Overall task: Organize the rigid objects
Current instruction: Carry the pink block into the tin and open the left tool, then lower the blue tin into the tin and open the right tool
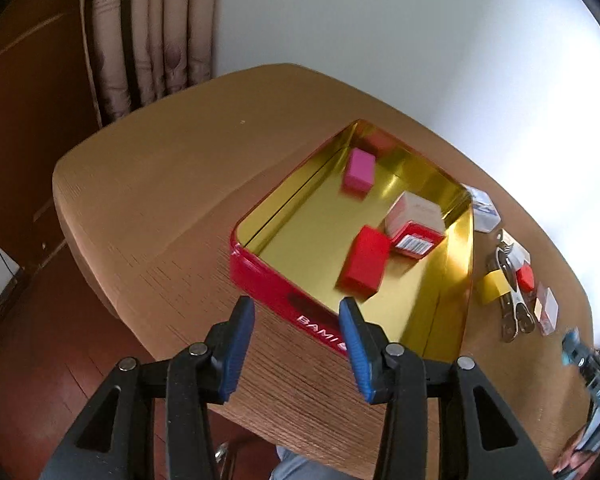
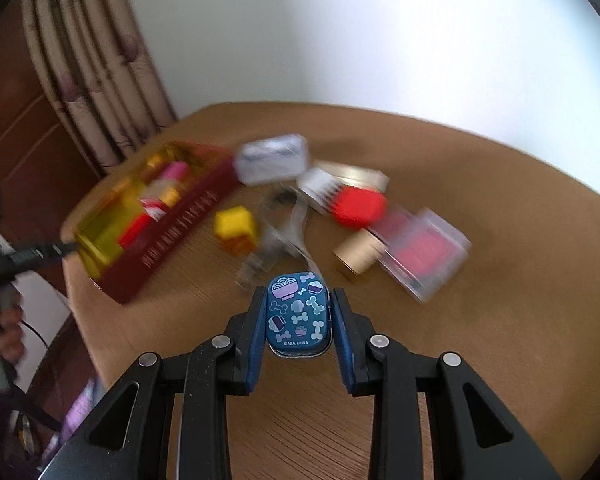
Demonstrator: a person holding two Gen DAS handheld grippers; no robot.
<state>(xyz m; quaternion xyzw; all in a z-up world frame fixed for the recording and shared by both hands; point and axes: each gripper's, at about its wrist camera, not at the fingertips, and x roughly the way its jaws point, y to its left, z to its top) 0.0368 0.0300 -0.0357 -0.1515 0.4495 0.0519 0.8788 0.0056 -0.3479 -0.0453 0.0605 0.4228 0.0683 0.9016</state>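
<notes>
Left wrist view: the left gripper (image 1: 297, 312) hung with its jaws standing apart and nothing between them, above the near wall of the red tin (image 1: 268, 280), which lay open on the wooden table (image 1: 172, 184). The tin's gold interior held a pink block (image 1: 359, 170) near the far corner, a red block (image 1: 366, 260) nearer the gripper, and a red-and-white carton (image 1: 414, 222) just beside the red block; whether the two touched could not be told. To the right of the tin, on the table, lay loose items: a white case (image 1: 485, 210), a yellow cube (image 1: 492, 286) and metal clips (image 1: 512, 300), close together.

Right wrist view: the right gripper (image 2: 299, 312) was clamped narrowly on a small blue tin (image 2: 298, 314) printed with bones and bowls, its blue pads pressing the tin's two long sides. Whether the tin was clear of the table could not be told. Beyond it, blurred, lay the yellow cube (image 2: 236, 222), a red-capped object (image 2: 358, 206), a gold cylinder (image 2: 358, 256) and a clear box with red contents (image 2: 424, 254). The red tin (image 2: 156, 232) stood to the left, well apart from the held tin.
</notes>
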